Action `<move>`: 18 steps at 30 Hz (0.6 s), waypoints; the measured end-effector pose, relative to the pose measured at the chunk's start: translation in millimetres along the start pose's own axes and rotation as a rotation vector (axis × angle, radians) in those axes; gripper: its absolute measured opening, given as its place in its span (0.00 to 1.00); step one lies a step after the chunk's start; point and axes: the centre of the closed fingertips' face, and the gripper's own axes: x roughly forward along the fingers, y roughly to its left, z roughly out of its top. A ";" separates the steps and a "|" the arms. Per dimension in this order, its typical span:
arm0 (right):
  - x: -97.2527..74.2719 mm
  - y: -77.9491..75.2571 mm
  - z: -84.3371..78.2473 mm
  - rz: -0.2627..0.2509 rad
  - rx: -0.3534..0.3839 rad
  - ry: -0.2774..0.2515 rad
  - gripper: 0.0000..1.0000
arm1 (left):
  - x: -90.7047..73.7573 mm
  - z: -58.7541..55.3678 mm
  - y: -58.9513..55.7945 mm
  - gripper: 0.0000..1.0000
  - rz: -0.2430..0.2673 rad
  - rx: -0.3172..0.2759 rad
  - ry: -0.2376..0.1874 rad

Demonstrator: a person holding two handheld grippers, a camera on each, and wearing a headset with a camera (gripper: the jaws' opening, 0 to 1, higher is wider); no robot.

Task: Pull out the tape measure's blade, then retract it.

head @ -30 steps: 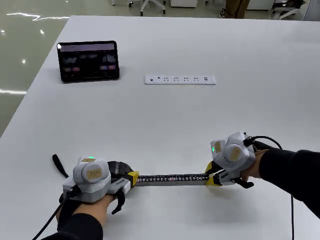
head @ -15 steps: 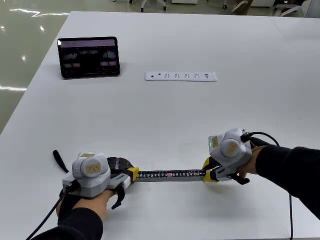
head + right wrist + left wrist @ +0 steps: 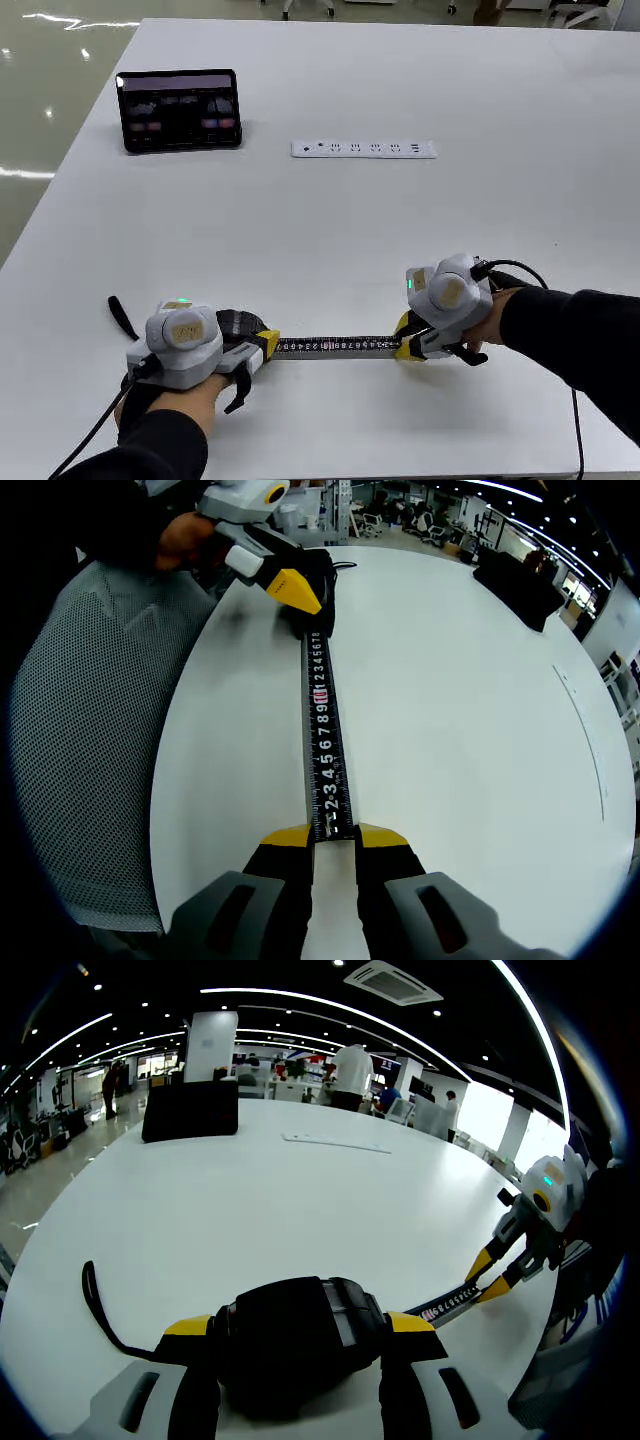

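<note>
The left gripper point(image 3: 300, 1325) was closed around the black, rounded tape measure case point(image 3: 240, 326), with a yellow-tipped jaw pressed to each flank. The case rested on the white workbench table point(image 3: 330, 240) near its front edge, and a black wrist strap point(image 3: 120, 317) trailed off to one side. From the case's mouth, the narrow black blade point(image 3: 322, 740) with white numerals ran flat along the table to the right gripper point(image 3: 403, 340). That gripper's jaws stood narrow, pinching the blade's free end between their yellow tips. The two grippers were well apart, with a short run of blade stretched straight between them.

A dark tablet point(image 3: 180, 108) on its stand and a white power strip point(image 3: 364, 149) lay far back on the table, well clear of the work.

The blade was already drawn out, so the pull looked done or nearly done, and the return seemed to be the step in hand. The next move would call for the right gripper to travel along the line of the blade toward the case. It would need to keep its pinch so that the spring could not snap the blade home, while the left gripper held the case steady.
</note>
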 end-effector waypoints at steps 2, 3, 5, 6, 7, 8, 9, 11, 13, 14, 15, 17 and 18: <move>0.9 0.5 1.5 0.002 -0.002 -0.002 0.11 | -0.1 -0.1 0.1 0.61 -0.001 0.000 0.000; 1.1 0.4 2.1 0.002 -0.005 -0.003 0.11 | -0.2 -0.2 0.1 0.61 -0.001 -0.002 0.000; 1.7 0.2 3.1 0.002 -0.004 -0.004 0.11 | -0.2 -0.1 0.1 0.61 -0.002 -0.002 0.001; 2.2 0.1 3.7 0.001 -0.002 -0.004 0.11 | 0.0 0.0 0.2 0.61 -0.002 -0.002 0.000; 2.4 0.1 4.1 0.001 -0.002 -0.003 0.11 | -0.1 0.0 0.2 0.61 -0.002 -0.001 0.000; 2.5 0.2 4.4 0.002 -0.001 -0.003 0.11 | 0.0 0.0 0.3 0.61 -0.002 -0.001 0.000; 2.7 0.2 4.8 0.002 0.003 -0.002 0.11 | -0.1 0.0 0.3 0.61 -0.002 -0.001 0.000; 3.1 0.2 5.5 0.003 0.006 -0.003 0.11 | -0.1 0.1 0.4 0.61 -0.003 -0.001 0.000; 3.4 0.4 6.4 0.003 0.012 -0.006 0.11 | -0.3 0.1 0.2 0.61 -0.003 -0.001 0.000; 3.8 0.4 7.1 0.004 0.016 -0.007 0.11 | -0.2 0.2 0.1 0.61 -0.003 -0.001 0.000; 4.0 0.5 7.4 0.006 0.021 -0.007 0.11 | -0.3 0.3 0.0 0.61 -0.003 -0.001 0.000; 4.4 1.1 8.3 0.005 0.022 -0.008 0.11 | -0.3 0.3 -0.1 0.61 -0.003 -0.001 0.000; 4.8 1.2 8.7 0.005 0.023 -0.008 0.11 | -0.2 0.3 -0.1 0.61 -0.003 0.000 0.000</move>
